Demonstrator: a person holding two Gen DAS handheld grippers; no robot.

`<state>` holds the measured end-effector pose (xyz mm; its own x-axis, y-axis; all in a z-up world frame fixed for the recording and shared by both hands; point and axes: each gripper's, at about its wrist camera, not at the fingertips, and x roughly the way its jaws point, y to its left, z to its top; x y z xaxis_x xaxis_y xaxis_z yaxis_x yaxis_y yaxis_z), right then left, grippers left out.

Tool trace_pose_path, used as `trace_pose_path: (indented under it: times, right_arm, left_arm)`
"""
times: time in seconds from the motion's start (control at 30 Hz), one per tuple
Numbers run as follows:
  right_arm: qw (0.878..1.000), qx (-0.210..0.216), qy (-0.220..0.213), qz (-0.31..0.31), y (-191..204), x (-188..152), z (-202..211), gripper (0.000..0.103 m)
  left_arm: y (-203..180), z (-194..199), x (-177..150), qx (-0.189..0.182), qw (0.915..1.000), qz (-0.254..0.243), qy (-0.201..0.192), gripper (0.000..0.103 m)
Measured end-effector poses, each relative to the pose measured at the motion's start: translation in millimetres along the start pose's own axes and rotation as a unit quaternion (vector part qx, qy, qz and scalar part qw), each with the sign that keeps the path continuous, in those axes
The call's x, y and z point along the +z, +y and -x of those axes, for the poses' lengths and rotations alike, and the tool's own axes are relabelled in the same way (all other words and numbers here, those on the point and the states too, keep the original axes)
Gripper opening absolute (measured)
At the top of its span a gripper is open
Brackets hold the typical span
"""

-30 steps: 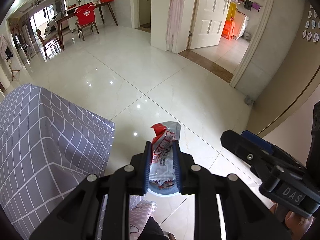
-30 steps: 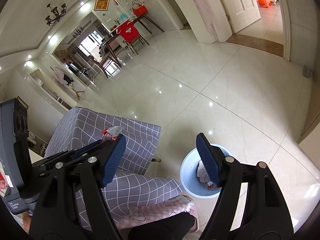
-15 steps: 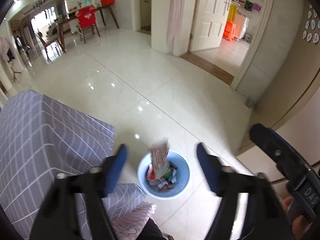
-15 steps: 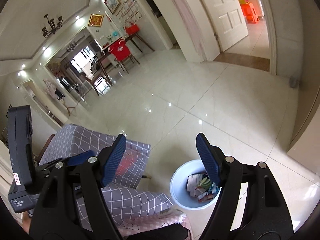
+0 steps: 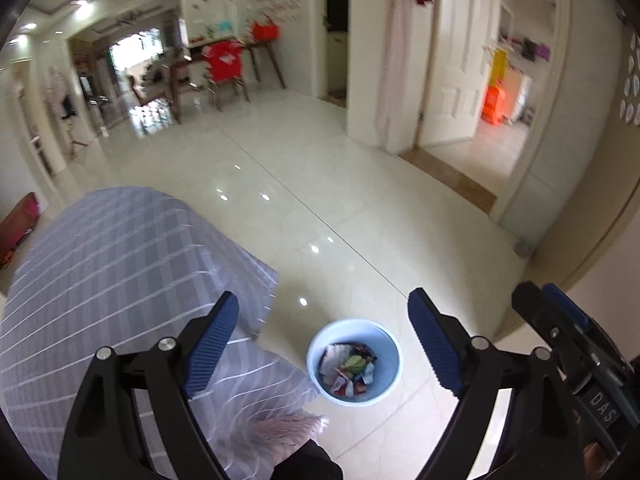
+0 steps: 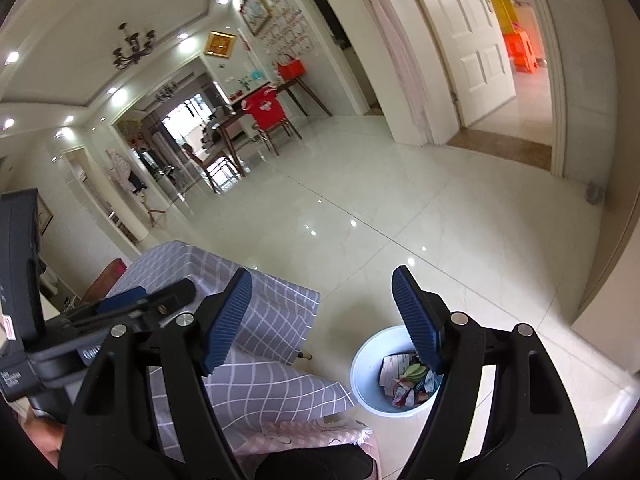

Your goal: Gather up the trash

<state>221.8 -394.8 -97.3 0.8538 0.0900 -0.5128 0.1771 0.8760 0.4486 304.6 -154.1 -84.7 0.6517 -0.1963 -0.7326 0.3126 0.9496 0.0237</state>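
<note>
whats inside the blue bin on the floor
The blue bin holds a pile of crumpled wrappers, white, red and green. They cover the bin's bottom, so anything beneath them is hidden.

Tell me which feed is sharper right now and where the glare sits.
Left wrist view: motion-smeared, the checked cloth streaked, far doorways soft; the blue bin still readable. Right wrist view: crisp, the bin and cloth grid clean. Both: ceiling lights mirrored as small bright spots on the glossy floor, strong fisheye bending at edges.
</note>
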Motion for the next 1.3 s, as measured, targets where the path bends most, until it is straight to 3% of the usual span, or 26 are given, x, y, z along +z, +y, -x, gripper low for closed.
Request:
trace_pose_path:
  times: [0.27,0.63,0.9,1.3]
  right_arm:
    - [0.997,0.038,-0.035,0.062,46.0,-7.2,56.9,0.072]
    - [0.984,0.091,-0.096,0.123,90.9,-36.5,144.3,0.079]
    - [0.975,0.100,-0.128,0.150,100.4,-59.1,188.5,0.080]
    - [0.970,0.102,-0.154,0.158,83.5,-69.2,216.9,0.081]
  left_arm:
    - [31.3,100.0,-23.3,0.062,0.9944,0.034,-0.079,0.093]
    - [40.1,216.2,-75.4,0.119,0.9768,0.056,-0.169,0.094]
    - [24.7,264.8,-103.0,0.134,0.9650,0.053,-0.219,0.095]
    - [-0.3,293.0,-127.7,0.148,0.9554,0.036,-0.253,0.095]
